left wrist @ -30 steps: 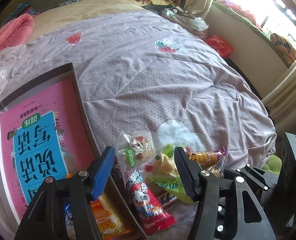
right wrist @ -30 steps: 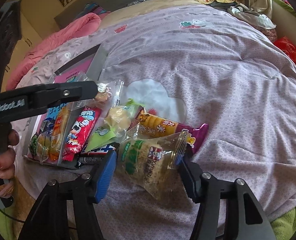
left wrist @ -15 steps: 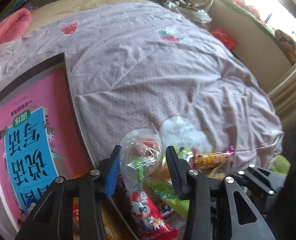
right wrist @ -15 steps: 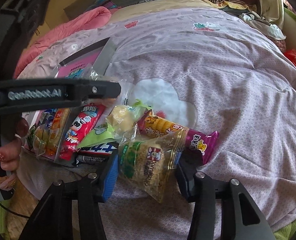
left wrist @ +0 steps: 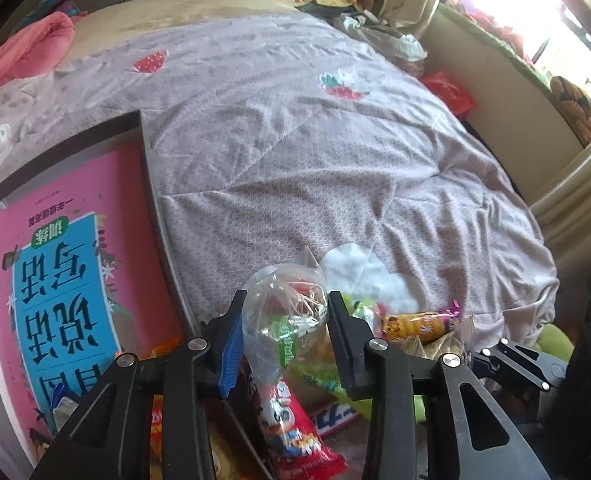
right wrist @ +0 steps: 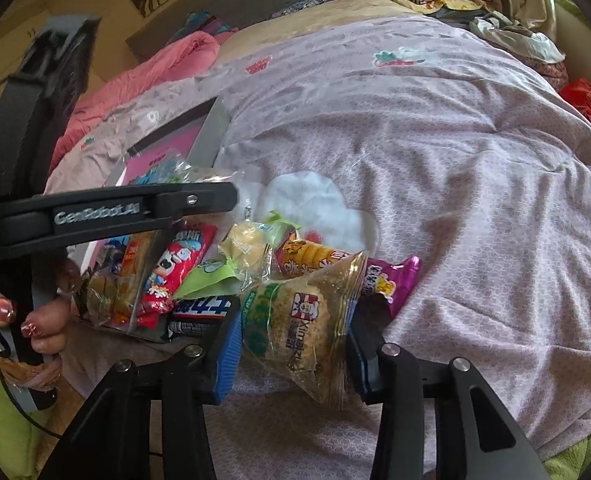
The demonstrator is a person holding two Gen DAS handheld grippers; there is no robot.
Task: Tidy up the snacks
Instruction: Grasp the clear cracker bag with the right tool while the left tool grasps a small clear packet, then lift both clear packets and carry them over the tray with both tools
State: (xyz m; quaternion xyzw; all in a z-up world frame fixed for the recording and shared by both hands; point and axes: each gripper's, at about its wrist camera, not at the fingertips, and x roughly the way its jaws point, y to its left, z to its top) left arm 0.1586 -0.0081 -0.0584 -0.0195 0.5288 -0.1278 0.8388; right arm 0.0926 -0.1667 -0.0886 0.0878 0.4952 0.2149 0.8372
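1. Here, in the left wrist view, the left gripper [left wrist: 285, 326] has its two fingers pressed against the sides of a clear snack bag [left wrist: 283, 312] with a green label, so it is clamped on that bag.
2. The bag stands just right of the grey tray [left wrist: 157, 216], whose floor is covered by a pink and blue book [left wrist: 67, 264].
3. Below the held bag lies a red cartoon packet [left wrist: 295, 432], and to its right a yellow and purple packet [left wrist: 419, 324] rests on the lilac quilt [left wrist: 315, 152].
4. A white cloud patch [left wrist: 367, 276] on the quilt sits just behind the snack pile.
5. In the right wrist view, the right gripper [right wrist: 295, 332] is closed on a clear bag of noodle snack [right wrist: 299, 320], printed "Ximeizi", one finger on each side of it.
6. That bag hangs at the near edge of the pile, in front of the yellow and purple packet and a round yellow pastry [right wrist: 243, 244] in a green wrapper.
7. The left gripper reaches in from the left of this view, above the tray's near end, where several packets lie, including the red cartoon packet.
8. A hand [right wrist: 35, 312] with painted nails grips its handle at the left edge.
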